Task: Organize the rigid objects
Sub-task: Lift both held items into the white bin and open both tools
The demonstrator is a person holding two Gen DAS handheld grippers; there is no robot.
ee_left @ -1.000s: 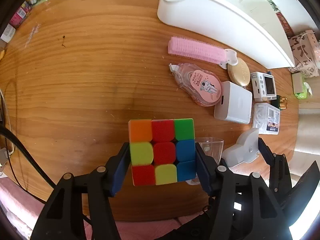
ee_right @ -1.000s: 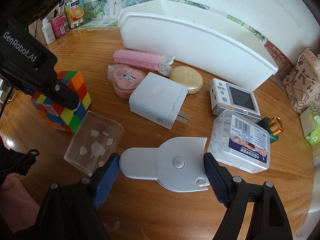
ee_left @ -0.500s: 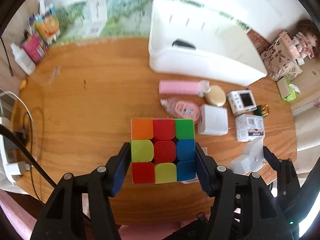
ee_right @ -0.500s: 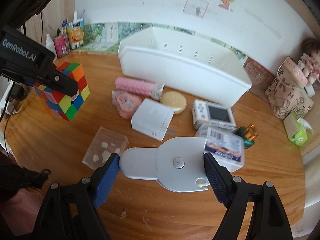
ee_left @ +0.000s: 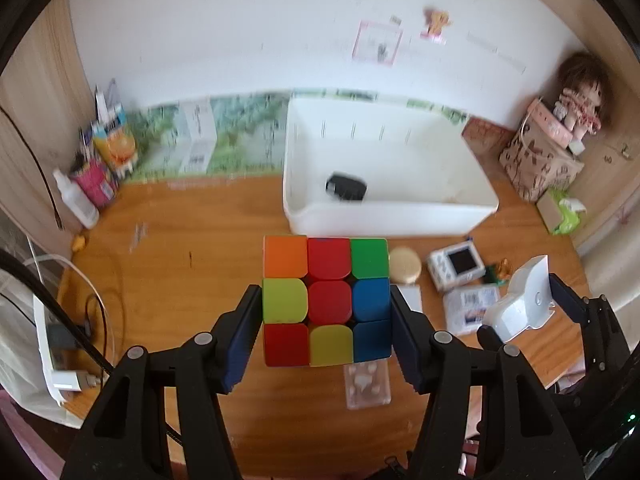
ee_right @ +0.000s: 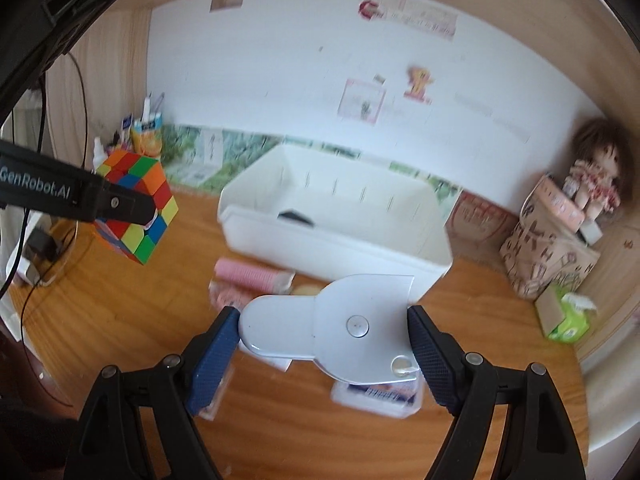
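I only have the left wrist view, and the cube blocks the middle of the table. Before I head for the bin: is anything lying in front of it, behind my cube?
Observer: Yes. In the right wrist view, a pink roller lies on the table just before the white bin.
Operator: I see the right tongs only edge-on. Are both pads on their load?
Observer: Yes, both pads press the ends of the flat grey gadget, which is held off the table.
Operator: Is my cube over the bin?
Observer: No, the cube hangs in the air to the left of the bin.
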